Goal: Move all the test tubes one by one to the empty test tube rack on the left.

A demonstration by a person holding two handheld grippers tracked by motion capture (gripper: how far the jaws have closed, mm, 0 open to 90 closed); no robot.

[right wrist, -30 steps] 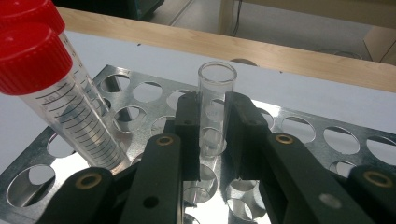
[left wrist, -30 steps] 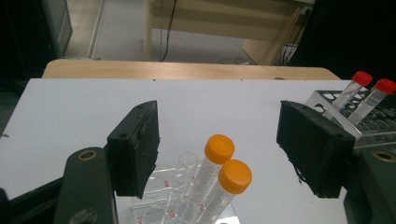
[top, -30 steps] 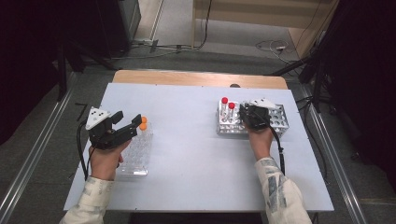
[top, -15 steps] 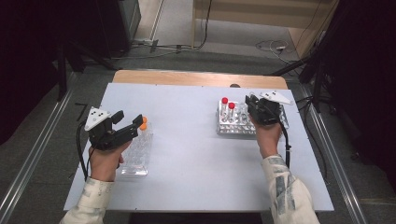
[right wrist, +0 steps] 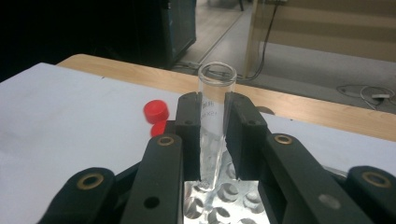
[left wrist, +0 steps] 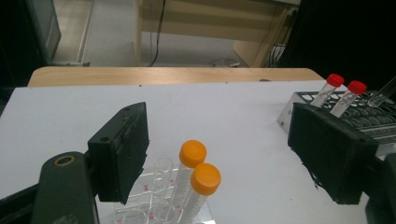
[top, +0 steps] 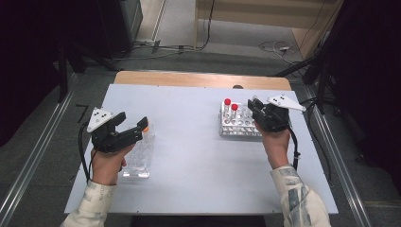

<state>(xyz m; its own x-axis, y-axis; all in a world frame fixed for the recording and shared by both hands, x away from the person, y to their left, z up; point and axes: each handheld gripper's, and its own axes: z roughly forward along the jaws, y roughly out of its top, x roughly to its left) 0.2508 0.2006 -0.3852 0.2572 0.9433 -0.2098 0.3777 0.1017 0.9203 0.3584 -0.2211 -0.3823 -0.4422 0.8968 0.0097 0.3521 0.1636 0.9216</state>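
Orange-capped tubes (left wrist: pixel 196 175): two, standing in the clear rack (top: pixel 139 158); red-capped tubes (top: pixel 231 109): two, standing in the metal rack (top: pixel 239 127); uncapped clear tube (right wrist: pixel 212 116): one, between the pads of the right tool (right wrist: pixel 214 112); racks: two, one clear, one metal; tools: two, left tool (top: pixel 132 126) and right; worktop (top: pixel 189 142): one.

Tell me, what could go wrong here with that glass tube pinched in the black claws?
1. The right gripper is shut on an open, capless tube above the metal rack; it looks smooth, so it might slip or tilt.
2. Two red-capped tubes stand close by in that rack; a careless swing could knock them.
3. The left gripper hangs open around the orange-capped tubes in the clear rack; a bump might topple it.
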